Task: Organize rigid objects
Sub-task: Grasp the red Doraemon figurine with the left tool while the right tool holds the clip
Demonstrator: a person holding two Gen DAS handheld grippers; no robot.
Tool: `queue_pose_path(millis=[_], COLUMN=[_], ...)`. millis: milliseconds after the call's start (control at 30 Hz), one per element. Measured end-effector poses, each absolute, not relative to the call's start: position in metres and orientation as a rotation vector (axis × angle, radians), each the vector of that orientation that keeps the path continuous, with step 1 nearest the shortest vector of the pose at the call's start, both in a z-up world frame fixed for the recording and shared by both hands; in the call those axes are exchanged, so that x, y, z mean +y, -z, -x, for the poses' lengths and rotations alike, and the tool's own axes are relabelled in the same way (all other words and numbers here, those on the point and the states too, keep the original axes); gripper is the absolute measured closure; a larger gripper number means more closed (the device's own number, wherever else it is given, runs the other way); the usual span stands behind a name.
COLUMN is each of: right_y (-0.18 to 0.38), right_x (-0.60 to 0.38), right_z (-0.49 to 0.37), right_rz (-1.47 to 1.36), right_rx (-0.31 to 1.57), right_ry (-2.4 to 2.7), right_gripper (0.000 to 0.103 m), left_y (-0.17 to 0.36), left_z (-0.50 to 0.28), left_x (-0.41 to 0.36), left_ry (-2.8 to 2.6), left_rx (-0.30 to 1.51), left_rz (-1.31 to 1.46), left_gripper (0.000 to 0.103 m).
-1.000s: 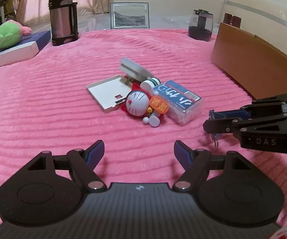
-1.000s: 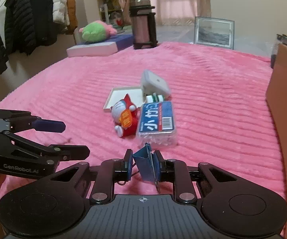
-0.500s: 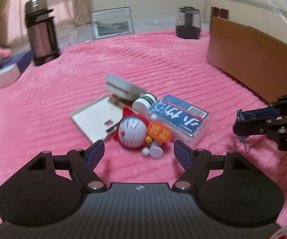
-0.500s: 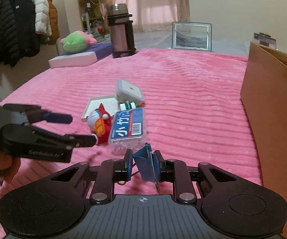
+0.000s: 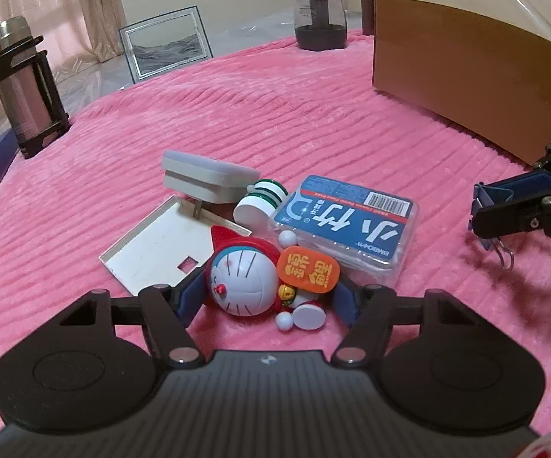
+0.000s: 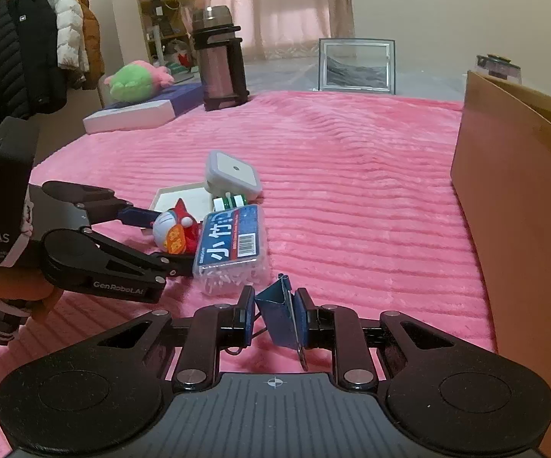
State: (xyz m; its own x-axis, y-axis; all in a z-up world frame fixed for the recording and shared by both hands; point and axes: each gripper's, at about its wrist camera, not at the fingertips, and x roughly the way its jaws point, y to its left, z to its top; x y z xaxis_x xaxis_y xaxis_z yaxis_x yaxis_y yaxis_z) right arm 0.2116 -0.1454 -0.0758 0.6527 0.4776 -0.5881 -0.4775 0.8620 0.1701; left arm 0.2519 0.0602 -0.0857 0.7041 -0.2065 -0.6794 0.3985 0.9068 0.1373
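— Left gripper (image 5: 265, 299): your jaws are spread wide on either side of the Doraemon figure (image 5: 248, 282), not yet pinching it.

— And your right gripper (image 6: 274, 315) is clamped on the blue binder clip (image 6: 279, 313), just beside the toothpick box (image 6: 233, 246), figure lying against that box.

Far across the pink blanket (image 6: 351, 191) I saw a steel thermos (image 6: 220, 72), a framed picture (image 6: 356, 65), a green plush (image 6: 138, 84) and hanging coats (image 6: 27, 61) left.

Dim warm light; perhaps window-lit; fisheye-warped edges
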Motion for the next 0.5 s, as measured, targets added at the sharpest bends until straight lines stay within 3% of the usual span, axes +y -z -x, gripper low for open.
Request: queue_pose_path(millis=[500], right_y=[0.066], right_x=[-0.16], right_z=[-0.171], right_rz=[-0.044], right_rx=[0.674], right_ry=[-0.533], right_gripper=[0.085], left_y=[0.065], left_z=[-0.154], left_x=[0.052], left_ry=[0.249], left_rx=[0.765], left_rz=[-0.095], left_gripper=[0.039])
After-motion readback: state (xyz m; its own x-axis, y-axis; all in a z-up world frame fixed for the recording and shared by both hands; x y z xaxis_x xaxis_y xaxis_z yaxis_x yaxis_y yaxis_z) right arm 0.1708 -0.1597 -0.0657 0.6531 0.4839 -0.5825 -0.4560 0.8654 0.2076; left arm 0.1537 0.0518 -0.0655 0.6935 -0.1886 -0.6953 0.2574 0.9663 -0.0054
